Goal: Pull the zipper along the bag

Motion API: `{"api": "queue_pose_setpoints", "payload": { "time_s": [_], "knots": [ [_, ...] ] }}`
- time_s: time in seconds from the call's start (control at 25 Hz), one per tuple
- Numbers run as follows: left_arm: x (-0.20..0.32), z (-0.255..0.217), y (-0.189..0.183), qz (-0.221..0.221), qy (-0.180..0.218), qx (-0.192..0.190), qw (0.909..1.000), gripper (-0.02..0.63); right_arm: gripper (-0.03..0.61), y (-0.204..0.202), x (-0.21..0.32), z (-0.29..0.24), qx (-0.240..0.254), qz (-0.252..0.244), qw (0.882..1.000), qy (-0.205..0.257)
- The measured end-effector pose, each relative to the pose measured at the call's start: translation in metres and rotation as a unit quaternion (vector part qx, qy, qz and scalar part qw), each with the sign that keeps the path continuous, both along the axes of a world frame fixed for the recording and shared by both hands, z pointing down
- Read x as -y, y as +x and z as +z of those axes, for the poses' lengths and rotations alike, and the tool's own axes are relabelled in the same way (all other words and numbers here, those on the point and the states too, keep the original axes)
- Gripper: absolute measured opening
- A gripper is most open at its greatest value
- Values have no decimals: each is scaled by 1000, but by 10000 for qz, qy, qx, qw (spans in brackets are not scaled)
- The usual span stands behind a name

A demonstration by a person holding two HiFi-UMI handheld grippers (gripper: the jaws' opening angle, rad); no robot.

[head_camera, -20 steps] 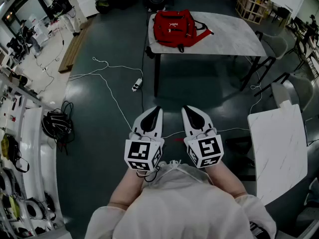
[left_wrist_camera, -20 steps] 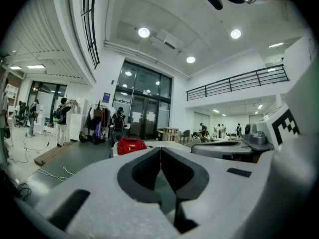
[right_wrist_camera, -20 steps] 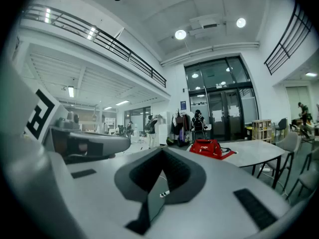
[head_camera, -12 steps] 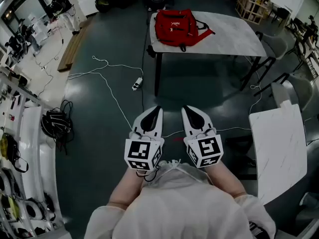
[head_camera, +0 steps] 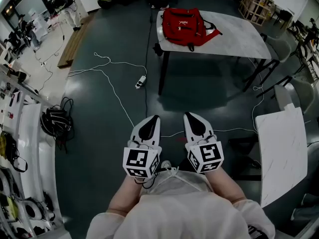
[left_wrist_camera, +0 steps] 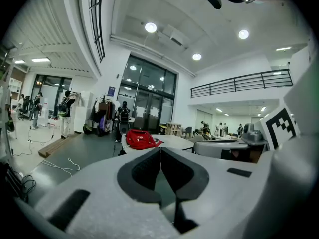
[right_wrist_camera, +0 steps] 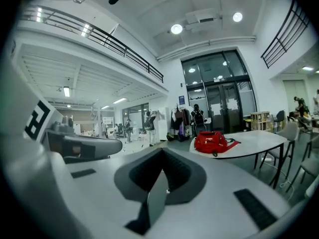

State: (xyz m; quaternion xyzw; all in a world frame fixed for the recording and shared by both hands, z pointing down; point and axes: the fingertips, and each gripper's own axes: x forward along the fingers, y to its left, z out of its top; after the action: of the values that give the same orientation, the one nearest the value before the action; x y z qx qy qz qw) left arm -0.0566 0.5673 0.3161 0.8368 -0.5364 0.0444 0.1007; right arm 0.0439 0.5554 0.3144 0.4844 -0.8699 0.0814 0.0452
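Observation:
A red backpack (head_camera: pixel 188 25) lies on a pale marble table (head_camera: pixel 234 40) far ahead across the dark floor. It also shows small in the left gripper view as the backpack (left_wrist_camera: pixel 141 139) and in the right gripper view as the backpack (right_wrist_camera: pixel 211 141). My left gripper (head_camera: pixel 154 118) and right gripper (head_camera: pixel 190 115) are held side by side close to my body, well short of the table. Both point toward the bag. Each has its jaws pressed together with nothing between them. The zipper is too small to make out.
A second marble table (head_camera: pixel 281 151) stands at the right, with chairs (head_camera: pixel 298 89) beyond it. A power strip with a white cable (head_camera: pixel 141 81) lies on the floor between me and the bag's table. A coil of cables (head_camera: pixel 56 124) and shelving are at the left.
In the head view the table with the bag has shifted slightly right and the grippers sit a little lower. Both grippers stay shut and empty.

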Motion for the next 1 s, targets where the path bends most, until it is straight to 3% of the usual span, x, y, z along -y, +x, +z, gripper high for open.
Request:
{"api": "queue_pose_setpoints", "payload": {
  "time_s": [0.24,0.48,0.72,1.0],
  "knots": [
    [11,9,-24,-149,-96,-37,9998,20,28,-21,14,14,-52,-138,9996,-233],
    [57,27,-23,-237,-257,23,9994,20,28,-21,65,33,157,-285,9987,-391],
    [143,32,-4,-236,-209,268,9991,20,27,-12,153,43,235,-488,9976,-431],
    [270,37,25,-410,-357,224,9983,20,28,24,277,46,180,-676,9958,-584]
  ]
}}
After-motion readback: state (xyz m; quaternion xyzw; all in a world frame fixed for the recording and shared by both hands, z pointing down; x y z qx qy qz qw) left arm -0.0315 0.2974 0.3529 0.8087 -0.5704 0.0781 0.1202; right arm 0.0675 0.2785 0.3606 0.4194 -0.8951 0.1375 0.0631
